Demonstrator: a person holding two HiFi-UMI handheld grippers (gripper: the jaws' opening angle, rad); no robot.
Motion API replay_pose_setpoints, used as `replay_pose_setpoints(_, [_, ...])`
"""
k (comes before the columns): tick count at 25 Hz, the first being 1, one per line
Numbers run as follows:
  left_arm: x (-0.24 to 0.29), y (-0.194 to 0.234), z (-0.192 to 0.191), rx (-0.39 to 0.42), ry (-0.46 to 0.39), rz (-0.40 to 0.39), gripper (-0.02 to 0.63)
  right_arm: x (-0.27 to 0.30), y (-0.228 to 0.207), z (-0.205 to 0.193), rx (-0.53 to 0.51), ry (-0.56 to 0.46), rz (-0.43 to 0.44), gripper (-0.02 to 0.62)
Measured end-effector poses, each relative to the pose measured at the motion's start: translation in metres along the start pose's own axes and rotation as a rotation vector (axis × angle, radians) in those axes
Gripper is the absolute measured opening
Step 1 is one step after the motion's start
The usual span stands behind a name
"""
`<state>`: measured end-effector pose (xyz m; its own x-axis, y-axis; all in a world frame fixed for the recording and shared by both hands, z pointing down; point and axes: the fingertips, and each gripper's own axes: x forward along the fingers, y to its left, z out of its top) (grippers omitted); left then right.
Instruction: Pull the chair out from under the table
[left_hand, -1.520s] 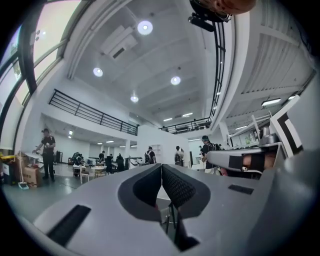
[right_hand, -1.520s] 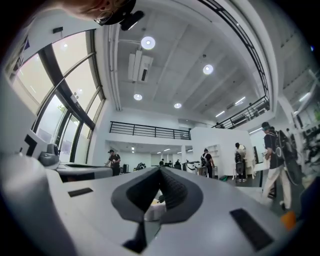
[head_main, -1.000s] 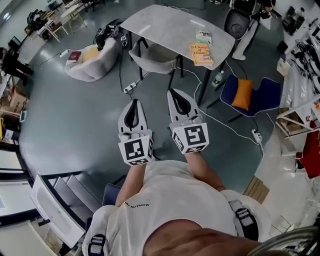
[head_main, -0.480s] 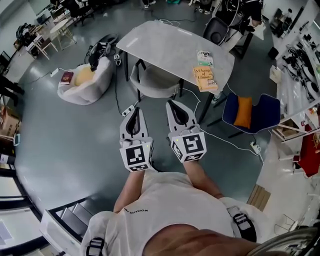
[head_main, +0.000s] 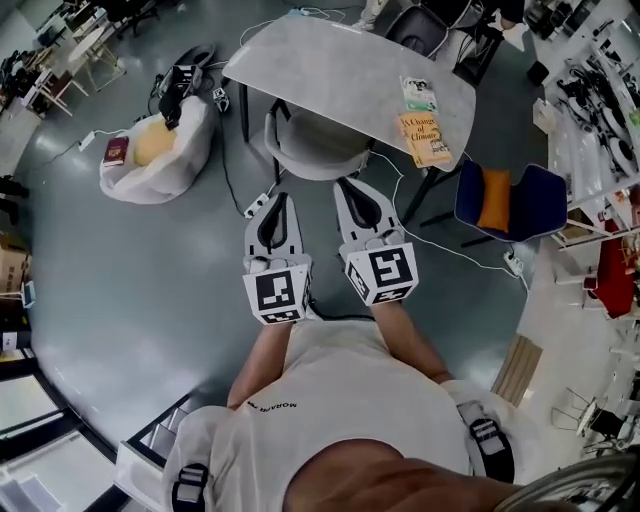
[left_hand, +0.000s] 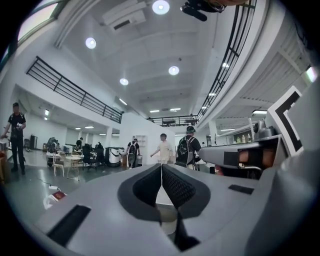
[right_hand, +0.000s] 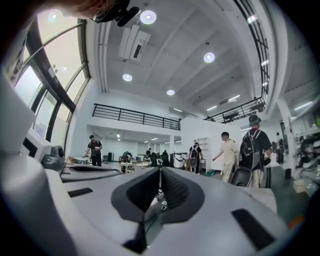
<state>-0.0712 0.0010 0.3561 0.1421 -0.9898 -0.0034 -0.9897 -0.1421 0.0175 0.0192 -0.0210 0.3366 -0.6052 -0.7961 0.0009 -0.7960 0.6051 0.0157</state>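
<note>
Chair (head_main: 312, 145), grey shell seat, tucked under table (head_main: 340, 70)

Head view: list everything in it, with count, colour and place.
table: one, grey, top centre.
chair: one, grey, partly under the table's near edge.
books: two, one orange, one pale green, on the table's right end.
beanbag: one, white, floor left of the table.
armchair: one, blue, right of the table.
cushion: one, orange, on the armchair.
left hand-held gripper: one, grey, shut, empty, short of the chair.
right hand-held gripper: one, grey, shut, empty, beside the left.
</note>
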Motion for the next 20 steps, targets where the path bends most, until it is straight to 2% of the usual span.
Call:
replay_pose_setpoints(10, [0.036,0.066,-0.038,-0.03,0.069,-0.014,0.005,0.069,0.013,-0.034,-0.001,0.065,-0.026,0.011])
replay_pose_setpoints(14, [0.058,0.068,-0.043,-0.026,0.068,-0.028,0.005,0.085,0.0,-0.038,0.002,0.07,-0.033,0.011])
replay_pose_setpoints(20, [0.091,0.056,-0.044,0.027,0.07,-0.043,0.005,0.102,-0.031,-0.05,0.025,0.09,-0.021,0.011])
